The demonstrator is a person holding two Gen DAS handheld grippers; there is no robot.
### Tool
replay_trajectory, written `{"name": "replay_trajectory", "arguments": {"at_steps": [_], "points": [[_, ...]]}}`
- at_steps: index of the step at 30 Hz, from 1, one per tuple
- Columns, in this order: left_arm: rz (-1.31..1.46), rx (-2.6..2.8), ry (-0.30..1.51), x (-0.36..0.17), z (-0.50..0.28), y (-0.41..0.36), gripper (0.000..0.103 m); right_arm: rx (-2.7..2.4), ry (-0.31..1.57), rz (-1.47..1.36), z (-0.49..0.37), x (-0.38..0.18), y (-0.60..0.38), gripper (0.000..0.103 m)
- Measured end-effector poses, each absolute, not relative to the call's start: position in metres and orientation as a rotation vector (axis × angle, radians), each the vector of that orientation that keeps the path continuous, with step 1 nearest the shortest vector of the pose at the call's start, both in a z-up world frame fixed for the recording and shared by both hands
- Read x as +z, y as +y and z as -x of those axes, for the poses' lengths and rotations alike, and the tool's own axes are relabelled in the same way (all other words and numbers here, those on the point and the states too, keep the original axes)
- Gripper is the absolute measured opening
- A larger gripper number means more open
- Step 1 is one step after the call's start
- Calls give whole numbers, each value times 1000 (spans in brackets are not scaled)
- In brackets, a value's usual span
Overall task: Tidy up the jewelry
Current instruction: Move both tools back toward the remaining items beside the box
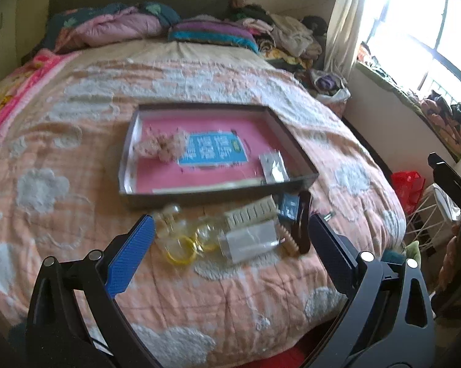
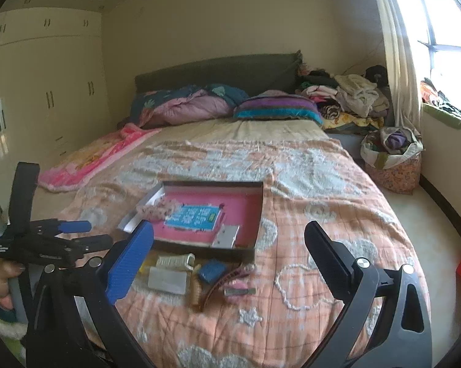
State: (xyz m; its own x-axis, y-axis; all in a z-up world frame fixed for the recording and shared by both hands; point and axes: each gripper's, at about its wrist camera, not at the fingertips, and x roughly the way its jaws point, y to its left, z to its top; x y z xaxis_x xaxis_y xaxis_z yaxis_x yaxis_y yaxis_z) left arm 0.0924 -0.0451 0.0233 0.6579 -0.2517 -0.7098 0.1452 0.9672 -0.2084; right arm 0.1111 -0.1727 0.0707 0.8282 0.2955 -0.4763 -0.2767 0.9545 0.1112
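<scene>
A shallow box with a pink lining (image 1: 261,128) lies on the bed; it also shows in the right wrist view (image 2: 245,202). Inside it are a blue card (image 1: 213,150), a pale beaded bundle (image 1: 160,147) and a silvery packet (image 1: 272,165). In front of the box lies a heap of jewelry: yellow bangles (image 1: 181,253), a clear packet (image 1: 250,240), a cream strip (image 1: 250,213), a dark hair clip (image 1: 304,224) and a small blue pouch (image 2: 212,271). My left gripper (image 1: 230,230) is open just above this heap. My right gripper (image 2: 227,239) is open, held higher and further back.
The bed has an orange quilt with white clouds (image 1: 77,159). Pillows and folded blankets (image 1: 123,24) lie at the headboard, a clothes pile (image 2: 353,95) at the right. A fabric basket (image 2: 393,153) stands on the floor by the window. Wardrobes (image 2: 46,92) line the left wall.
</scene>
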Motion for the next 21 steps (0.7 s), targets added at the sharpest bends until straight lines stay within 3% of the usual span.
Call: {"name": "replay_trajectory", "arguments": {"at_steps": [10,21], "points": [[231,-315,952,-25,-86,-49,93,288,603,-28,-107,37,-180,98],[234,-372,1004,-49,-85,-62,81,310,741,-12,-117,-6,-175,98]]}}
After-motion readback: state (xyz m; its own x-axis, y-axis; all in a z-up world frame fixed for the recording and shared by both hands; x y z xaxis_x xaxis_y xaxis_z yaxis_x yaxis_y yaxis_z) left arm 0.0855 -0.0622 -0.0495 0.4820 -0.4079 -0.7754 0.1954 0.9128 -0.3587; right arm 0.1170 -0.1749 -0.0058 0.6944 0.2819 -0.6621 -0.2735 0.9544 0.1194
